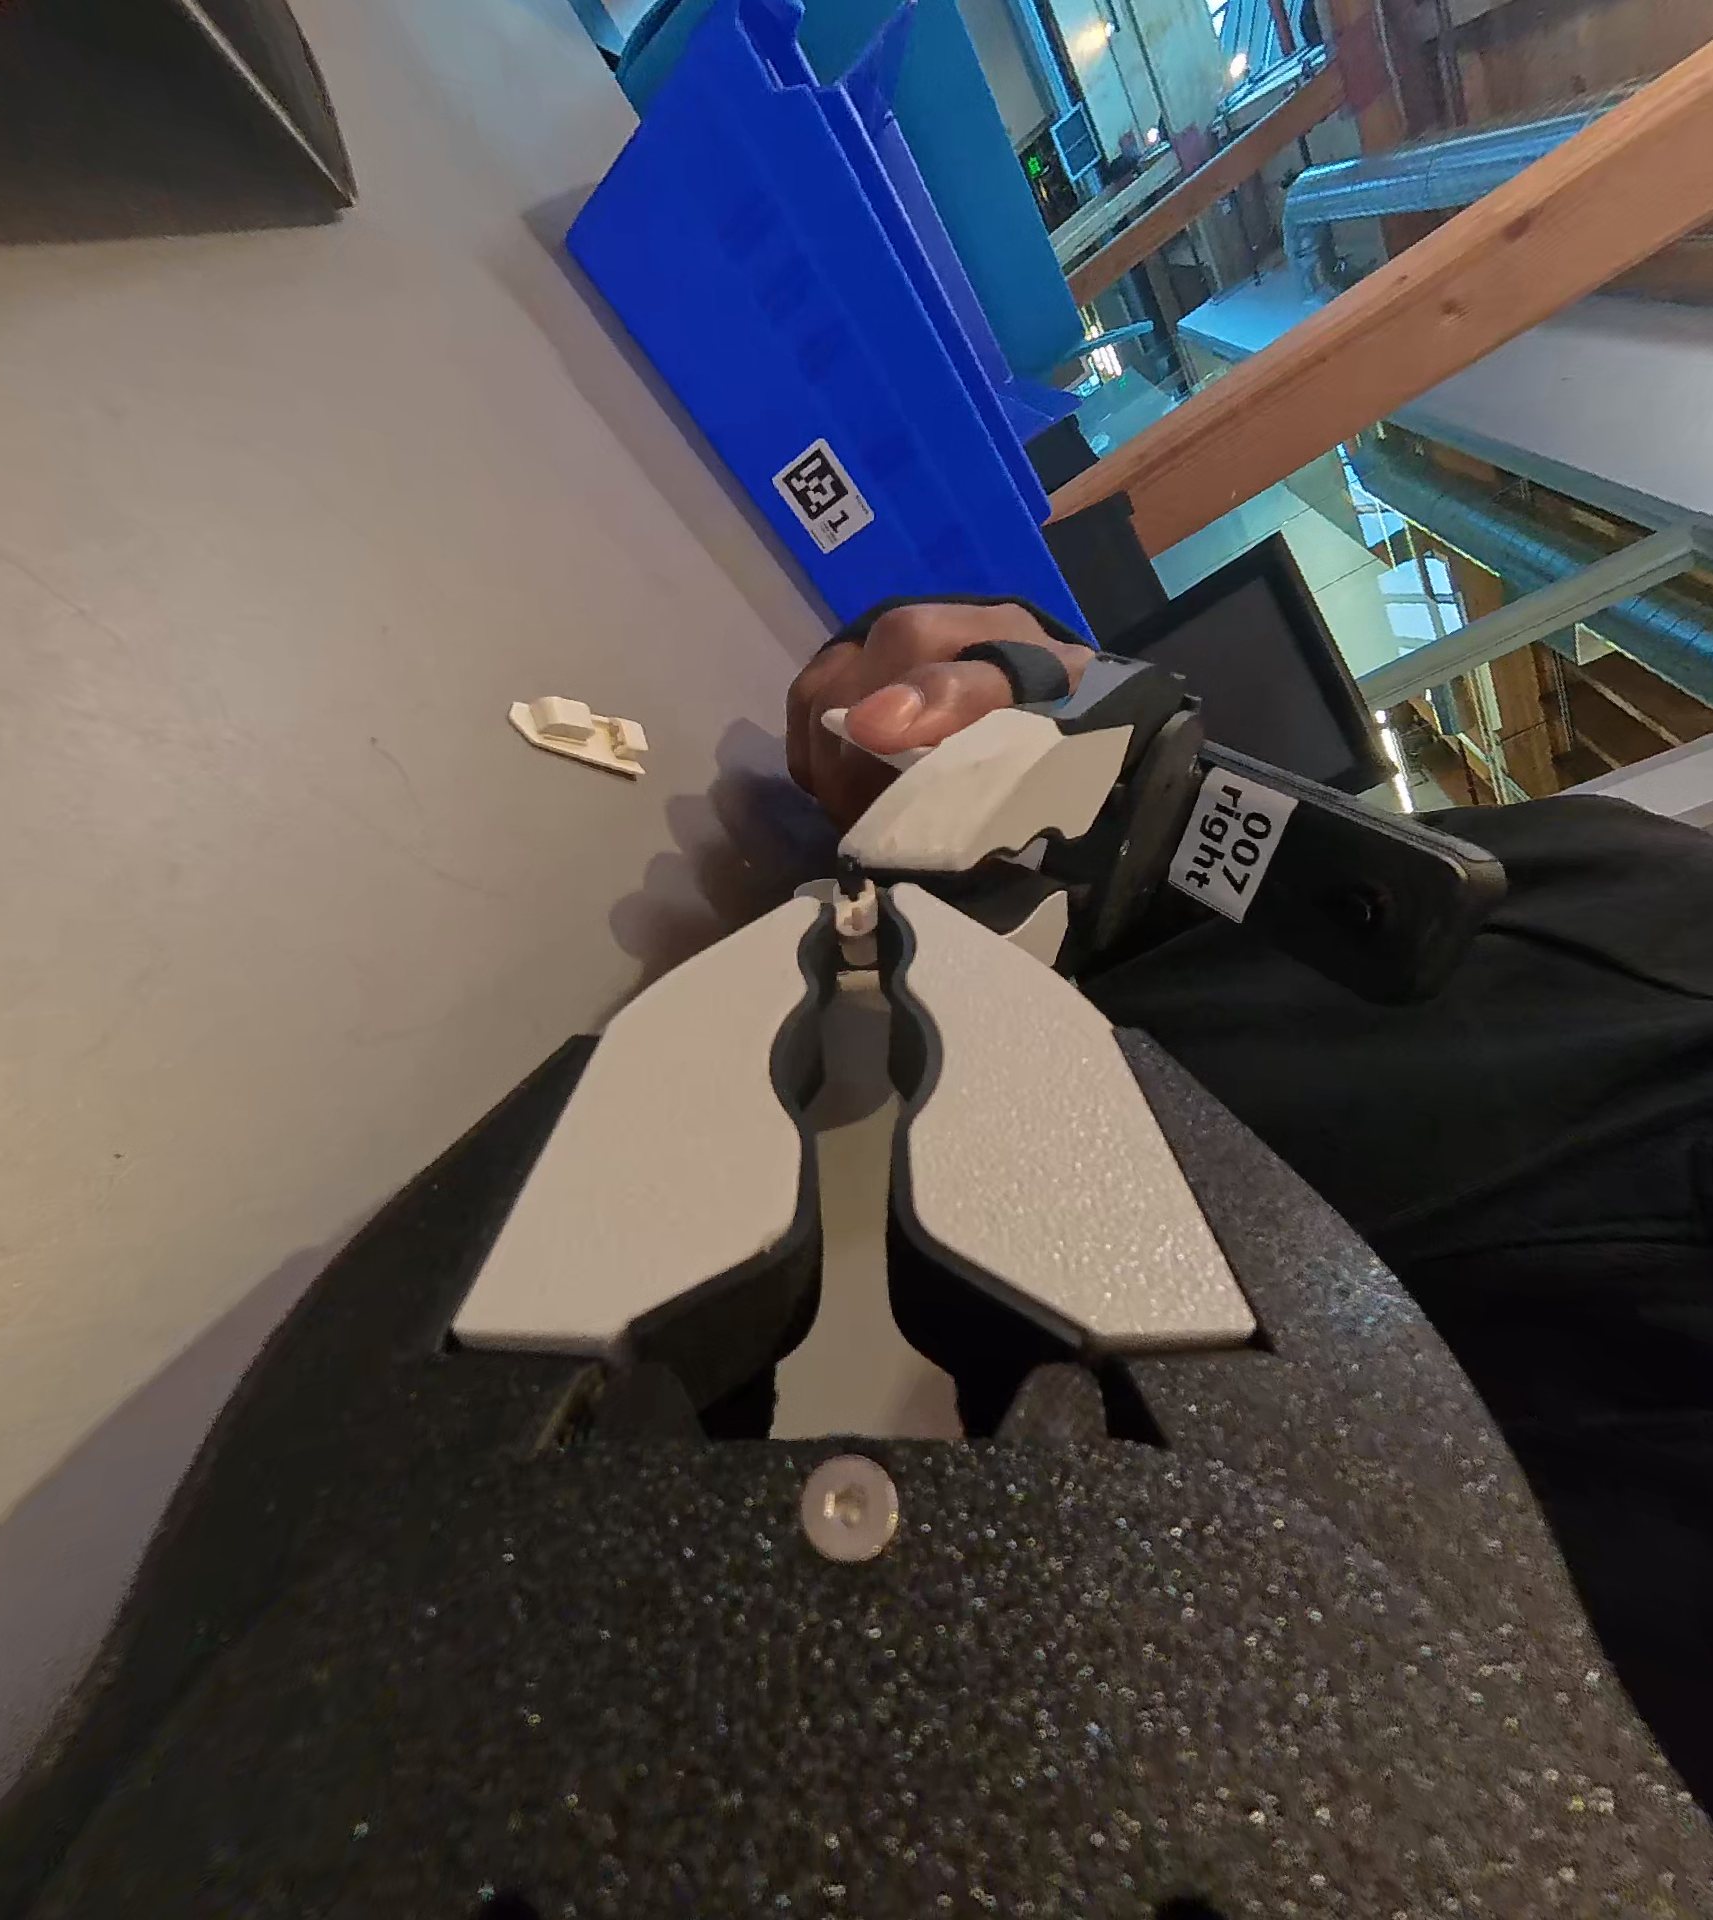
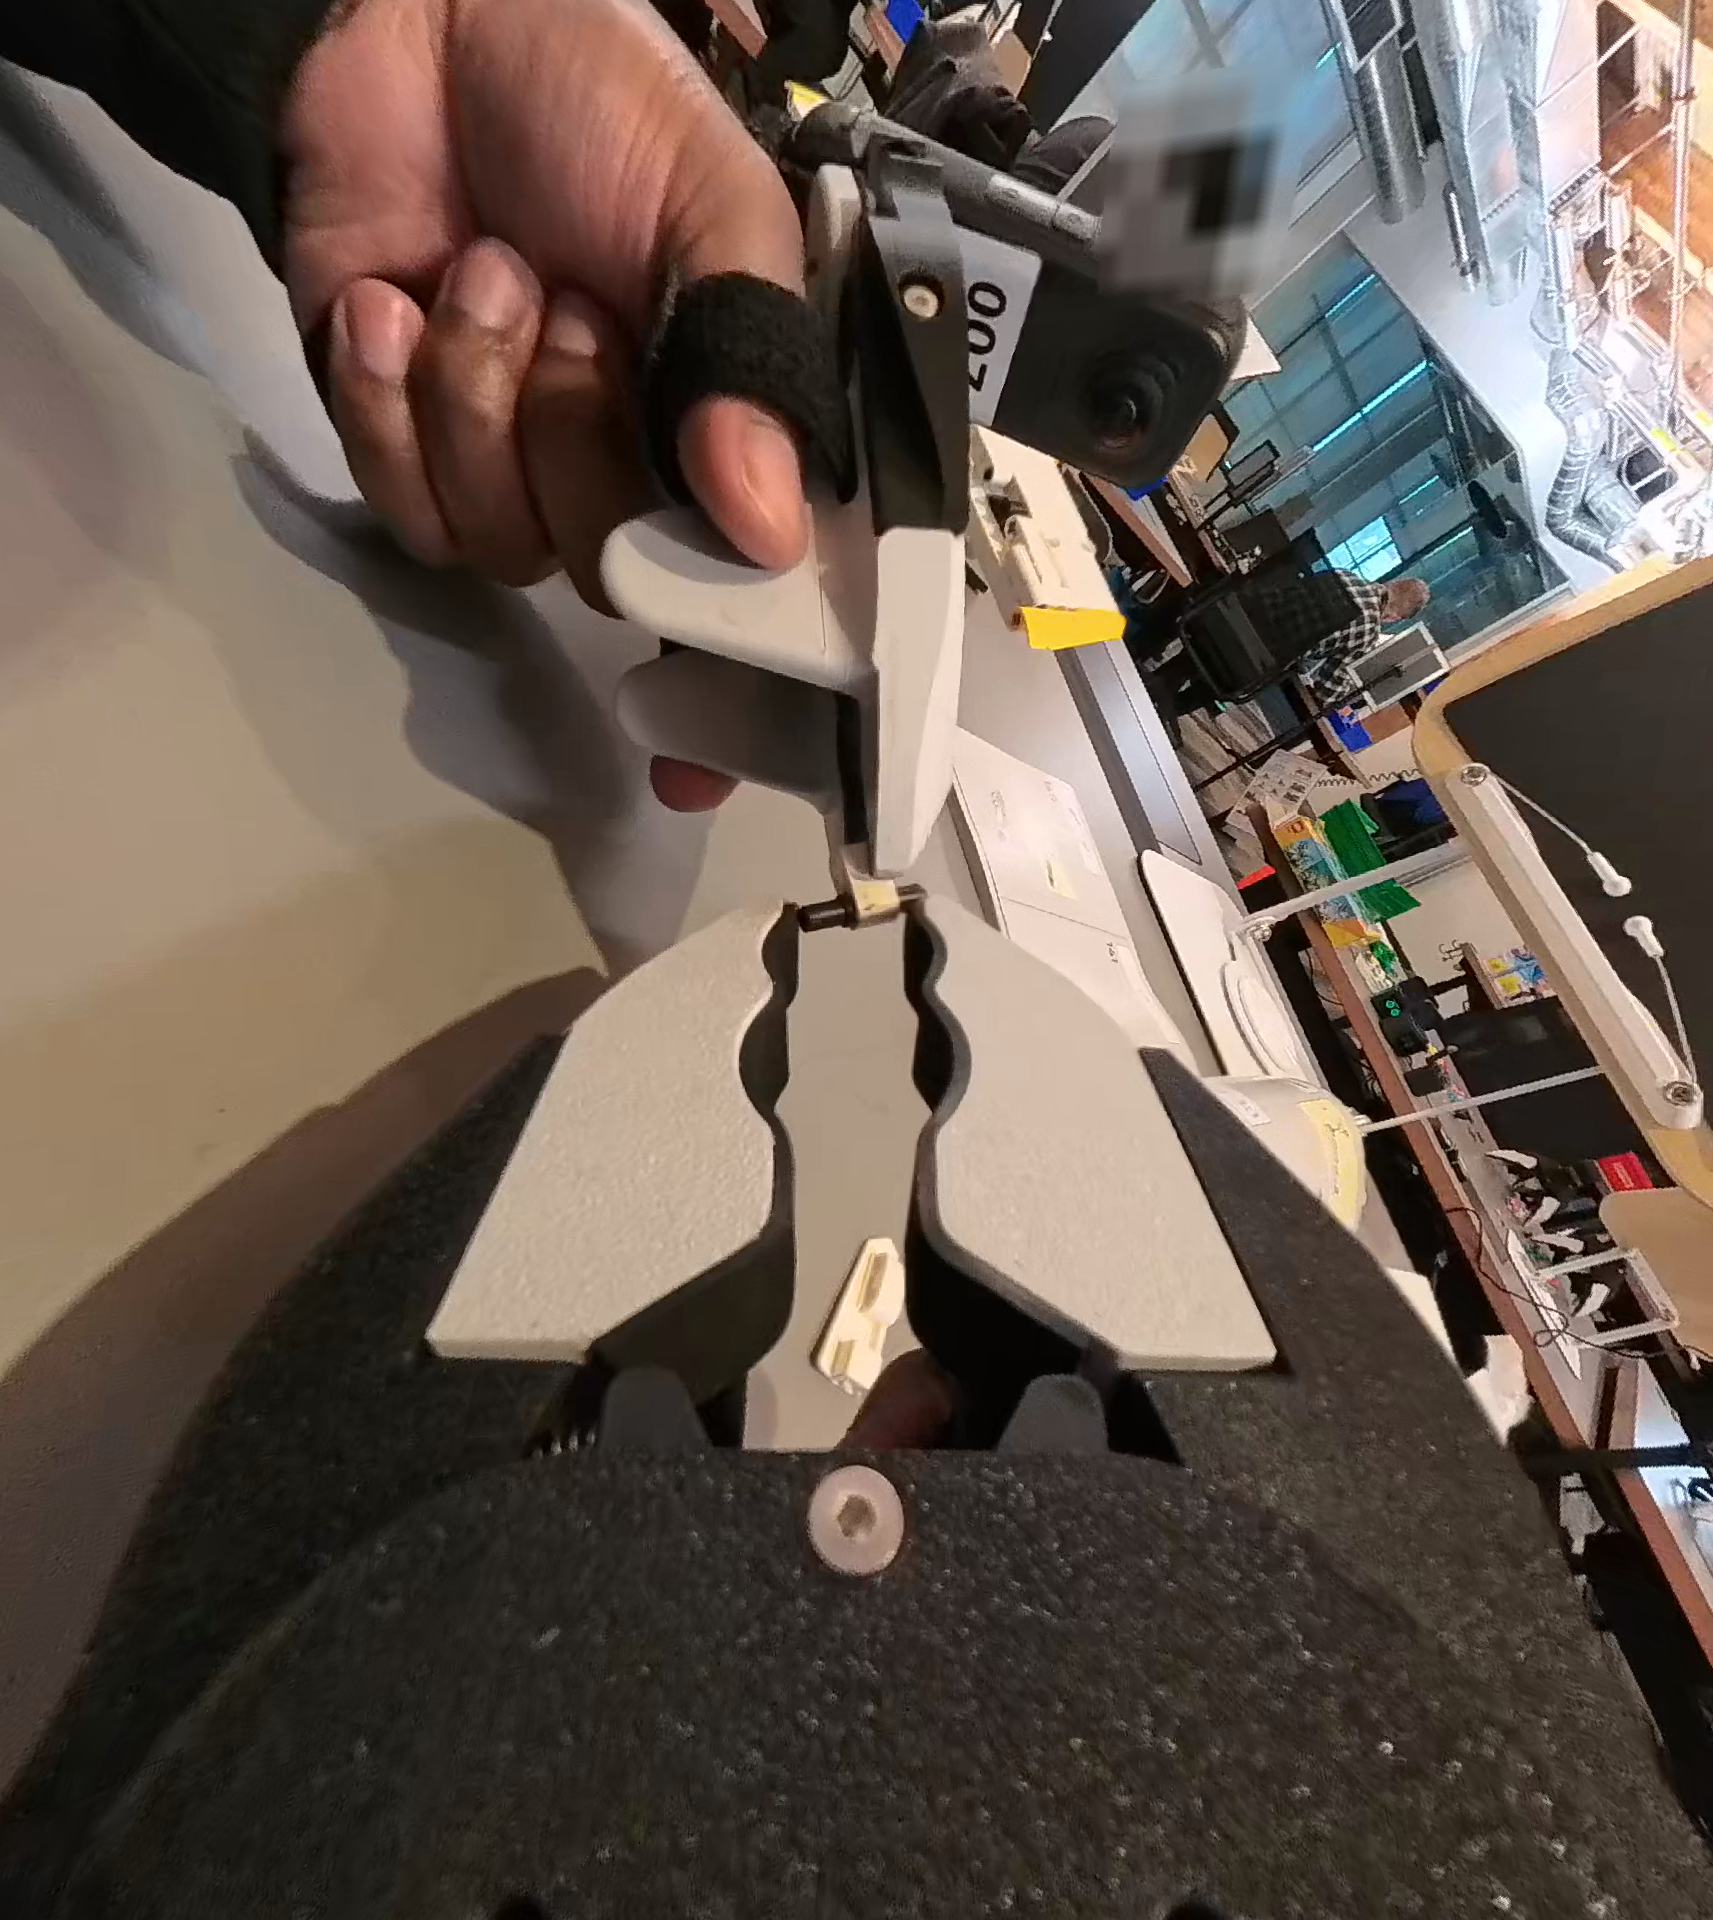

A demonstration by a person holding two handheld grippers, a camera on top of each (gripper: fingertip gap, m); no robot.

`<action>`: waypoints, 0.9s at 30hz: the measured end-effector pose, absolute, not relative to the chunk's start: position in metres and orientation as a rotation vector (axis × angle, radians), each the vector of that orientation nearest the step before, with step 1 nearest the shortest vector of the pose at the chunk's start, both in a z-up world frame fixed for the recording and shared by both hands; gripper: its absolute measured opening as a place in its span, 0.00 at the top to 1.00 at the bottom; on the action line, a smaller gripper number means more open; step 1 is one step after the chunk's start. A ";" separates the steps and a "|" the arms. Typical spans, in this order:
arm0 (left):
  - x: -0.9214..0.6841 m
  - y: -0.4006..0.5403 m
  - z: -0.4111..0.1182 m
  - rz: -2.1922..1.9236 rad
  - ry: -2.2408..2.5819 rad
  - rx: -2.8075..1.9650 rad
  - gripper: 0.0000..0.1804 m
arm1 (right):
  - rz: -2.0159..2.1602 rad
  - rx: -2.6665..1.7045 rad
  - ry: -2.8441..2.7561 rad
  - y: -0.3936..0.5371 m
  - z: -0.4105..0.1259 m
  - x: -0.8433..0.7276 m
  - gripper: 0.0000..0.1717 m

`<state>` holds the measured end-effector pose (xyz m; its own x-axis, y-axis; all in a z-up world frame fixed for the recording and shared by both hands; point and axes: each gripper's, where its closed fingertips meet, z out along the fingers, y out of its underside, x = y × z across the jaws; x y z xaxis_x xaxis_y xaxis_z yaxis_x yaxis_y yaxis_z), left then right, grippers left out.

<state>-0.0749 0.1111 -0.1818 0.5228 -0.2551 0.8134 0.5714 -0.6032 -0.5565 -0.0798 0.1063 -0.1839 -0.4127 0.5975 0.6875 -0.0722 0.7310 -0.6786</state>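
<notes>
Grey holder (image 1: 104, 114) at the desk's (image 1: 208, 623) far-left corner, white clip (image 1: 577, 735) mid-desk, blue bin (image 1: 831, 343) at the far edge. Left tool (image 1: 854, 920) clamps a small white part (image 1: 852, 921); right tool (image 2: 857, 914) pinches its black pin (image 2: 824, 916) endwise. Workshop beyond.

two close wrist views, facing, sharing fingertips (image 1: 919, 914)

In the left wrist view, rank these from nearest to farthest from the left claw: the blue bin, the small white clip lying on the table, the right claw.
1. Right claw, right at the left claw's tips.
2. White clip, on the table to the upper left.
3. Blue bin, farther back, upper middle.
</notes>
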 end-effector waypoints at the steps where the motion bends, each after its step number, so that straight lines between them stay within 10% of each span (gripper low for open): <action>1: -0.075 0.111 -0.183 -1.187 -0.264 -1.891 0.96 | 0.776 -0.407 -1.864 0.106 -0.185 -0.080 0.90; 27: -0.072 0.115 -0.200 -1.072 -0.266 -1.983 0.96 | 0.696 -0.516 -1.962 0.108 -0.203 -0.079 0.91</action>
<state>-0.0725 0.1148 -0.2005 0.6110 -0.1935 0.7676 0.5295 -0.6209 -0.5780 -0.0791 0.1075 -0.2027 -0.4540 0.6121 0.6475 0.0669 0.7481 -0.6602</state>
